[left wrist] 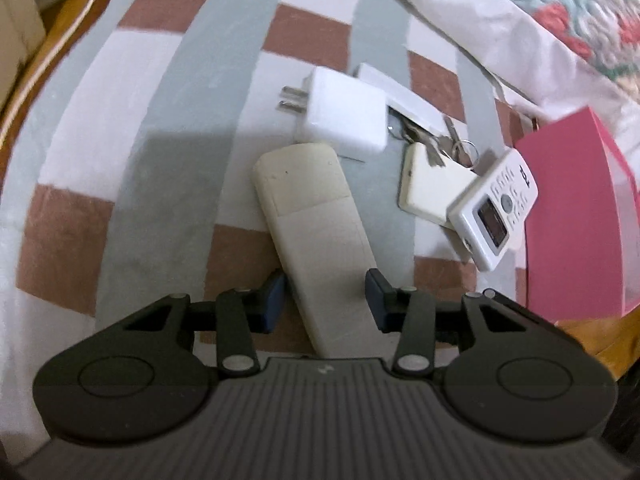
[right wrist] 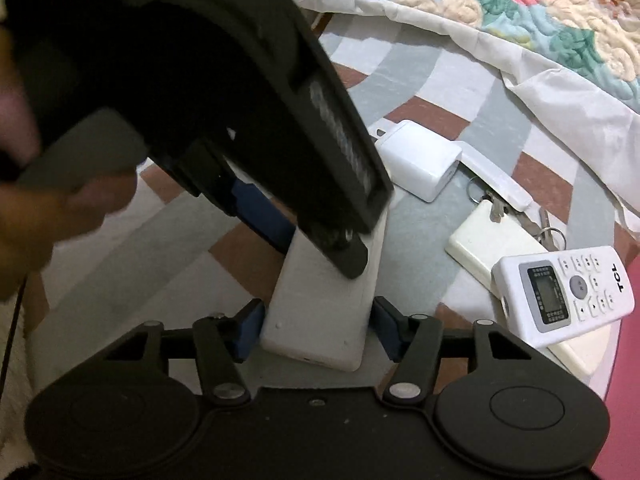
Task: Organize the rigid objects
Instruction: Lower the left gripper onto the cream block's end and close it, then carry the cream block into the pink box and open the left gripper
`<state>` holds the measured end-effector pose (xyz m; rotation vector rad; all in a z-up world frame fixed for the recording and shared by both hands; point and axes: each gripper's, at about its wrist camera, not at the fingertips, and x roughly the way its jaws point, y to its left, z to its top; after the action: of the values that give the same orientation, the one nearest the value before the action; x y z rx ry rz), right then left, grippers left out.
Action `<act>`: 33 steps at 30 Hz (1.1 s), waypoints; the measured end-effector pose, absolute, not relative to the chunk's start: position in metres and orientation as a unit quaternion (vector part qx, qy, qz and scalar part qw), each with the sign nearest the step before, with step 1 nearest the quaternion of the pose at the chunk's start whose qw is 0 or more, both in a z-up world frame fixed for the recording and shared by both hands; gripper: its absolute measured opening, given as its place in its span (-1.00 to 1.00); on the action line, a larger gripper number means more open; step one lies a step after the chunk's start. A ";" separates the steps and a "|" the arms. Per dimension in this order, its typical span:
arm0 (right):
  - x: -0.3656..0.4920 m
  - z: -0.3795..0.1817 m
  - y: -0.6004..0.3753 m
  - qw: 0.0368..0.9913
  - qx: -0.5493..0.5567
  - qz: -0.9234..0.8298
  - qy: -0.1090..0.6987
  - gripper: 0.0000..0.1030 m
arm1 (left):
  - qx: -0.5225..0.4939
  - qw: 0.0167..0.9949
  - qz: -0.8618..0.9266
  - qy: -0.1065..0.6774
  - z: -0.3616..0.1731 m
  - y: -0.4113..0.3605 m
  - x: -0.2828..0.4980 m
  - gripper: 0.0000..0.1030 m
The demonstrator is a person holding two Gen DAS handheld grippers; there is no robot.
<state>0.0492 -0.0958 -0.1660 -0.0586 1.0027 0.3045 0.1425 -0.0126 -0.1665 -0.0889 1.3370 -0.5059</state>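
On the small white remote (right wrist: 564, 292) the letters "TCL" are readable. Both the left gripper (left wrist: 326, 300) and the right gripper (right wrist: 318, 324) grip the long beige remote (left wrist: 316, 236), one at each end.

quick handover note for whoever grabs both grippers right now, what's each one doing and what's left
Left gripper: fingers straddle one end of the beige remote, which lies face down on the striped sheet. The jaws look near its sides; contact unclear.
Right gripper: brackets the opposite end of the same remote, close to both sides; grip not confirmed.
Unsorted on the sheet: white charger, keys, cream card and TCL remote lying partly on that card.
The pink box stands at the sheet's edge; nothing visibly inside it.
Done: nothing evident. Left: remote first, then the rest.
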 end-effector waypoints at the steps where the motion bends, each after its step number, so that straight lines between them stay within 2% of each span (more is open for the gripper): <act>1: 0.047 -0.165 -0.096 0.866 -0.021 0.143 0.480 0.24 | -0.033 0.757 -0.234 0.609 -0.164 -0.014 0.139 -0.19; 14: 0.016 -0.153 -0.146 0.858 0.162 0.117 0.473 0.24 | -0.053 0.767 -0.287 0.571 -0.142 -0.024 0.109 -0.19; 18: 0.013 -0.154 -0.142 0.861 0.141 0.115 0.475 0.23 | -0.033 0.771 -0.287 0.568 -0.144 -0.030 0.101 -0.35; 25: 0.003 -0.153 -0.161 0.865 0.167 0.107 0.461 0.22 | -0.047 0.773 -0.313 0.549 -0.133 -0.033 0.092 -0.36; 33: -0.009 -0.114 -0.167 0.901 0.111 0.085 0.410 0.22 | -0.028 0.798 -0.360 0.483 -0.086 -0.037 0.073 -0.40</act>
<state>-0.0090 -0.1668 -0.1140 0.2298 0.8490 0.1763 0.0727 -0.0370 -0.0856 -0.0602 1.0360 -0.7729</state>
